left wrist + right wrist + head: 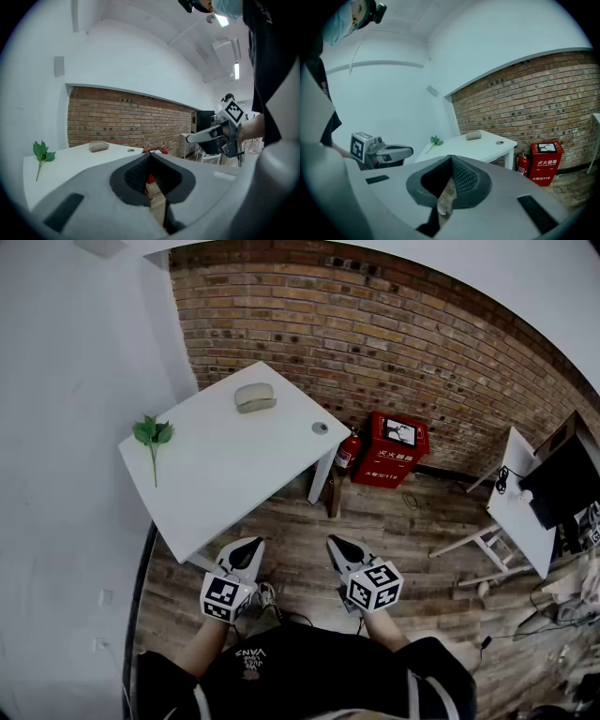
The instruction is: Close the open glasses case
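The glasses case point(254, 397) lay on the far end of the white table point(225, 474), close to the brick wall point(403, 343), and well apart from both grippers. From this distance it read as a rounded grey-beige shell. Whether its lid stood ajar could not be made out, and nothing of its inside showed. A green leafy sprig point(153, 437) lay near the table's left edge, and a small round disc point(321, 427) sat near the corner on the case's right. Neither touched the case. On the wooden floor point(403, 531) beyond that corner stood a red box point(391, 448) against the wall, its front shut so its contents were hidden. A fire extinguisher point(347, 450) stood just beside it. The left gripper point(251, 546) and the right gripper point(336, 545) were held side by side over the floor, short of the table's near edge. Each had its jaws pressed together with nothing between them, and only floor showed through the gap behind the pads.
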Action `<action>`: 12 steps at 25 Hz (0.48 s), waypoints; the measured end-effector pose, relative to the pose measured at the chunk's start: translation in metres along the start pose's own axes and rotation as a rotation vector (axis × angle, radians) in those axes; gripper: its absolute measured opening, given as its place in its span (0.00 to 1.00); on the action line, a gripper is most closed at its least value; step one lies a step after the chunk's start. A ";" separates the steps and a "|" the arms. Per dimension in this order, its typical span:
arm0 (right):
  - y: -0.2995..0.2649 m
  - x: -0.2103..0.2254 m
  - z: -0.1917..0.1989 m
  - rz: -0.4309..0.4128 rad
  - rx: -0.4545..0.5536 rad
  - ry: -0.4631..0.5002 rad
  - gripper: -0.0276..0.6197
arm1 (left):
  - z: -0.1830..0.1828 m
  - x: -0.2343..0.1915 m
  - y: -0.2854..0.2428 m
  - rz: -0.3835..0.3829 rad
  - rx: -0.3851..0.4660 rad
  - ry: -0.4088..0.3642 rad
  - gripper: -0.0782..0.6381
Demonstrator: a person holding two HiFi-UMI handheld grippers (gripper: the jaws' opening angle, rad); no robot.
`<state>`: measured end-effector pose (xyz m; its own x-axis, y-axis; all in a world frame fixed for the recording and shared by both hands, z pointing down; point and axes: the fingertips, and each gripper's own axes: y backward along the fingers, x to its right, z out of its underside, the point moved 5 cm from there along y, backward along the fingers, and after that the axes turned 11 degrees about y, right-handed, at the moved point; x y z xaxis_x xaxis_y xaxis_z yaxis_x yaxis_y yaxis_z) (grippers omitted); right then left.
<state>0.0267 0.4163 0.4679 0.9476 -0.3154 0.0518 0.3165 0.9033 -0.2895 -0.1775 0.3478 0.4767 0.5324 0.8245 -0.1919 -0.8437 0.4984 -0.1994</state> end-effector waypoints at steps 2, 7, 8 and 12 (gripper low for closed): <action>0.000 0.001 -0.002 -0.002 0.002 0.008 0.04 | -0.002 0.002 -0.001 0.001 -0.001 -0.002 0.12; -0.008 0.001 -0.006 -0.032 0.027 -0.005 0.04 | -0.002 -0.002 -0.006 0.001 -0.005 0.003 0.12; -0.012 0.002 -0.007 -0.043 0.038 -0.019 0.05 | -0.003 -0.004 -0.009 0.003 0.002 0.004 0.12; -0.036 0.009 -0.010 -0.062 0.050 -0.041 0.30 | -0.005 -0.017 -0.025 0.026 0.004 0.027 0.45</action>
<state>0.0231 0.3785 0.4688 0.9269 -0.3596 0.1071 0.3751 0.8963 -0.2364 -0.1646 0.3201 0.4803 0.5119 0.8296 -0.2230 -0.8575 0.4779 -0.1906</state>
